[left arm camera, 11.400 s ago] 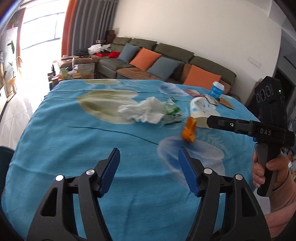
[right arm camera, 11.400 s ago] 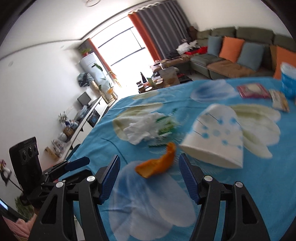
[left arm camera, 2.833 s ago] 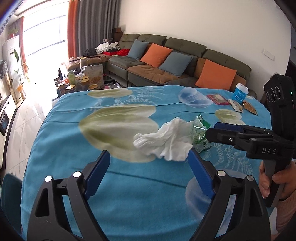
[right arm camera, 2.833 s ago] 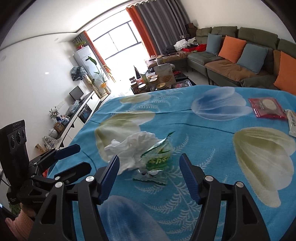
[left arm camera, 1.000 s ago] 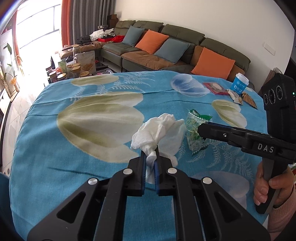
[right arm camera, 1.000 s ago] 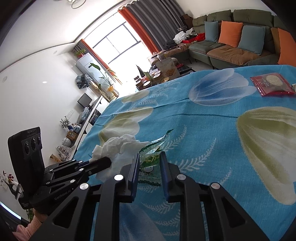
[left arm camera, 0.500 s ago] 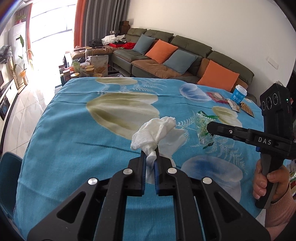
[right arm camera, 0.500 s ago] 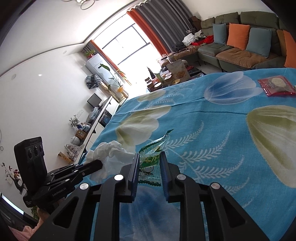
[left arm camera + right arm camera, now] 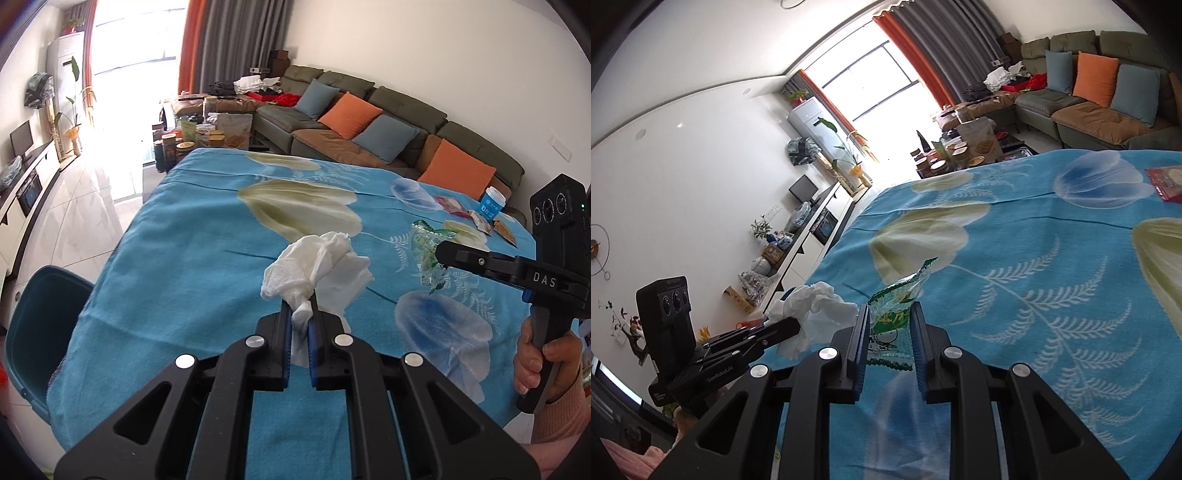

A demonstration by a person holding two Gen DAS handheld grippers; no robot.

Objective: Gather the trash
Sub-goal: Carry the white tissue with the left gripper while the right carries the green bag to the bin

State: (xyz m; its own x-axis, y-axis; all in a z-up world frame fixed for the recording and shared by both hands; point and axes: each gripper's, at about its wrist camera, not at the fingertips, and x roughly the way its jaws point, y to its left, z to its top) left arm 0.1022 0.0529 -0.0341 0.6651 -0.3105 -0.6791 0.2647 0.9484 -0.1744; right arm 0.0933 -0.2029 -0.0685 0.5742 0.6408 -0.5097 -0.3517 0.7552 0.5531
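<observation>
The left tool [image 9: 299,314] clenched crumpled white tissue [image 9: 317,260], the right tool [image 9: 888,325] a green plastic wrapper [image 9: 892,314], both seemingly lifted, a blue bin [image 9: 35,325] lower left.

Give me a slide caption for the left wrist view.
Left gripper clamps crumpled tissue above the blue tablecloth; right gripper holds a wrapper.

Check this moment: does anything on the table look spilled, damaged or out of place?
Nothing spilled or damaged. The left gripper holds the crumpled white tissue, the right gripper the green wrapper. Snack packets and a blue cup remain at the table's far corner.
</observation>
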